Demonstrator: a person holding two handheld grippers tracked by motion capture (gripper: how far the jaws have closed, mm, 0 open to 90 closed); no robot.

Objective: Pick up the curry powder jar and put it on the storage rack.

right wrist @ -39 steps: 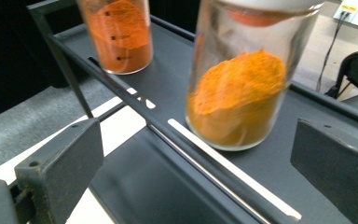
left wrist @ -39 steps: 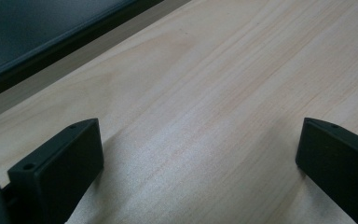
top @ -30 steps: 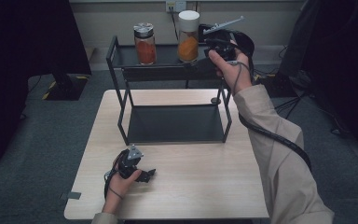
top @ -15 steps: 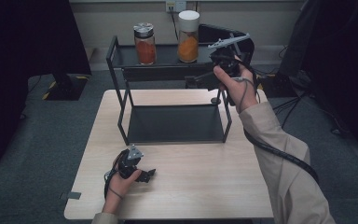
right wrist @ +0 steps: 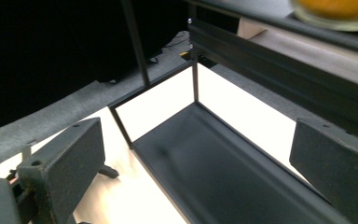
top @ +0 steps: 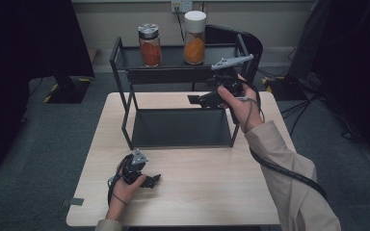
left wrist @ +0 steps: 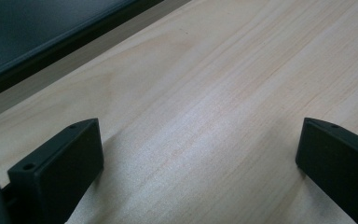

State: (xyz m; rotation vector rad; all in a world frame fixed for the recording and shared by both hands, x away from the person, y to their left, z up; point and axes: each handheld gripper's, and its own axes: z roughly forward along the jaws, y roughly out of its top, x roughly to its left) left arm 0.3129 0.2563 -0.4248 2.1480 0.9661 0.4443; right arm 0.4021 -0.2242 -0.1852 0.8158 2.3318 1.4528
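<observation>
Both jars stand on the top shelf of the black rack, the white-lidded jar towards its right end and the dark-lidded jar to its left, a gap between them. The right gripper hangs empty just in front of the rack's right side, below the top shelf, jaws spread wide with nothing between them; from the right gripper view the bottom of an orange-filled jar sits above on the shelf edge. My guess is the shelving is done, or nearly so (the lower tray is bare, and no jar stands on the table). The left gripper rests on the table in front of the rack's left half, likewise agape over bare wood. Anything going onto the lower tray would have to clear the rack's front rail and corner posts.
</observation>
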